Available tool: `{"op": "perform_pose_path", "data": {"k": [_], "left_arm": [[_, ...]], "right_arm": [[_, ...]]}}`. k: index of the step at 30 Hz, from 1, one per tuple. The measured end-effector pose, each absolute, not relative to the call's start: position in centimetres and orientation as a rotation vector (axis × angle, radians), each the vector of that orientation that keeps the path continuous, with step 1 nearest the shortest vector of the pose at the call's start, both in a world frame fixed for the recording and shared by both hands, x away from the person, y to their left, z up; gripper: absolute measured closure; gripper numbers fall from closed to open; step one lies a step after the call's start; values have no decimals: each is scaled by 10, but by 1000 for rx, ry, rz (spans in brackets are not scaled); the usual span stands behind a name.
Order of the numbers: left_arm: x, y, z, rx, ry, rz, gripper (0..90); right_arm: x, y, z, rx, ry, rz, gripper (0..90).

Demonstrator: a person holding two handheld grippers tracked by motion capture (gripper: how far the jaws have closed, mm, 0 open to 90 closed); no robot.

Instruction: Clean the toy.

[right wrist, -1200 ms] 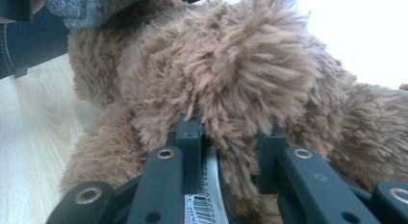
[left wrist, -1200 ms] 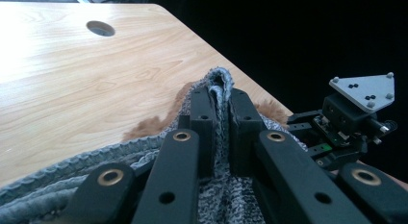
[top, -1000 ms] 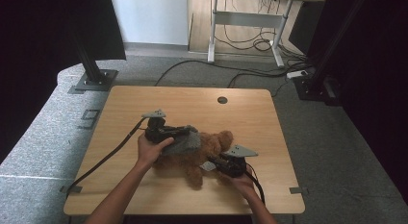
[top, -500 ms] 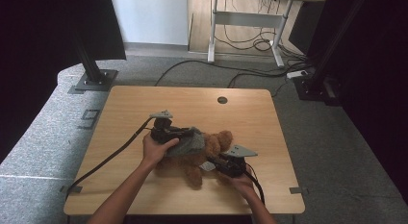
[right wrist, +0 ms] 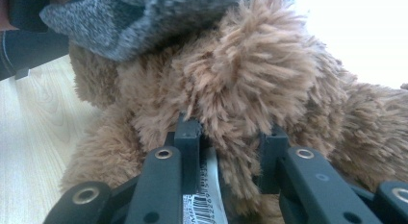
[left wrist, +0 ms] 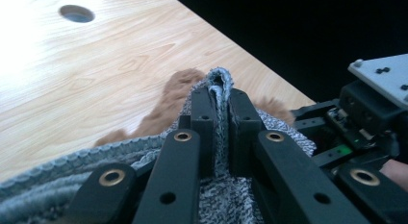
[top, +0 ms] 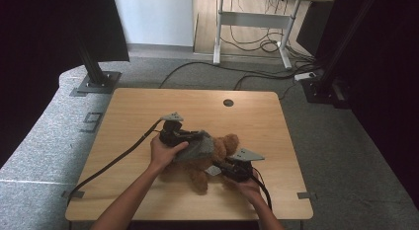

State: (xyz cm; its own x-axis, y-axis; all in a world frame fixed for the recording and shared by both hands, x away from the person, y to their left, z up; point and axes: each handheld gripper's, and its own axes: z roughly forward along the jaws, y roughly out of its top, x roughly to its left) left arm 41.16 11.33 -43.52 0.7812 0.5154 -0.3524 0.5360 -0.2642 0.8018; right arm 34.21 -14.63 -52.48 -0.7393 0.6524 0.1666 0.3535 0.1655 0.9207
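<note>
Brown teddy bear point(top: 207, 158) lying near the middle of the tabletop point(top: 148, 111), toward the near edge, part-covered by a grey knitted garment point(top: 197, 146). Left claw point(left wrist: 220, 96) pinched tight on a fold of that grey knit, at the bear's left. Right claw point(right wrist: 231, 132) at the bear's right, clamped on brown fur, a white barcode label point(right wrist: 204, 195) between its jaws.

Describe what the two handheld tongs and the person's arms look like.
Both the left tongs and the right tongs are black, each topped by a grey three-cornered plate and trailing a thick black cable. Up close, the left tongs' black fingers are flat bars on arms with brass-ringed holes; the right's match. The forearms are bare, with no sleeves in view.
</note>
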Motion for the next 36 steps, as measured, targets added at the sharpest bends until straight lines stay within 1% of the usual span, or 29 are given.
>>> {"op": "perform_pose_path", "data": {"k": [5, 6, 11, 16, 20, 21, 22, 23, 24, 26, 27, 29, 30, 31, 36], "left_arm": [[413, 98, -434, 1915, 781, -52, 829], [415, 94, -435, 1898, 784, -80, 828], [416, 82, -437, 1923, 799, -69, 827], [422, 88, -442, 1949, 842, -74, 827], [424, 112, -444, 1937, 912, -52, 828], [424, 112, -444, 1937, 912, -52, 828], [425, 124, -443, 1933, 941, -31, 828], [425, 124, -443, 1933, 941, -31, 828], [426, 138, -444, 1926, 969, -22, 827], [428, 153, -446, 1912, 995, -20, 827], [428, 153, -446, 1912, 995, -20, 827], [428, 171, -449, 1881, 1025, -34, 826], [428, 171, -449, 1881, 1025, -34, 826], [426, 182, -452, 1859, 1040, -35, 826], [421, 190, -459, 1834, 1033, -73, 825]], "right_arm": [[341, -145, -525, 962, 2170, 1592, 691], [341, -142, -525, 952, 2167, 1589, 693], [339, -131, -524, 917, 2165, 1536, 696], [337, -131, -525, 913, 2161, 1520, 700], [332, -132, -528, 886, 2176, 1505, 713], [332, -132, -528, 886, 2176, 1505, 713], [330, -133, -529, 878, 2187, 1508, 714], [330, -133, -529, 878, 2187, 1508, 714], [328, -134, -530, 876, 2199, 1504, 714], [325, -134, -531, 868, 2204, 1500, 714], [325, -134, -531, 868, 2204, 1500, 714], [321, -134, -532, 857, 2215, 1486, 714], [320, -134, -532, 860, 2213, 1488, 713], [319, -134, -533, 858, 2219, 1483, 713], [313, -134, -534, 851, 2227, 1472, 704]]}}
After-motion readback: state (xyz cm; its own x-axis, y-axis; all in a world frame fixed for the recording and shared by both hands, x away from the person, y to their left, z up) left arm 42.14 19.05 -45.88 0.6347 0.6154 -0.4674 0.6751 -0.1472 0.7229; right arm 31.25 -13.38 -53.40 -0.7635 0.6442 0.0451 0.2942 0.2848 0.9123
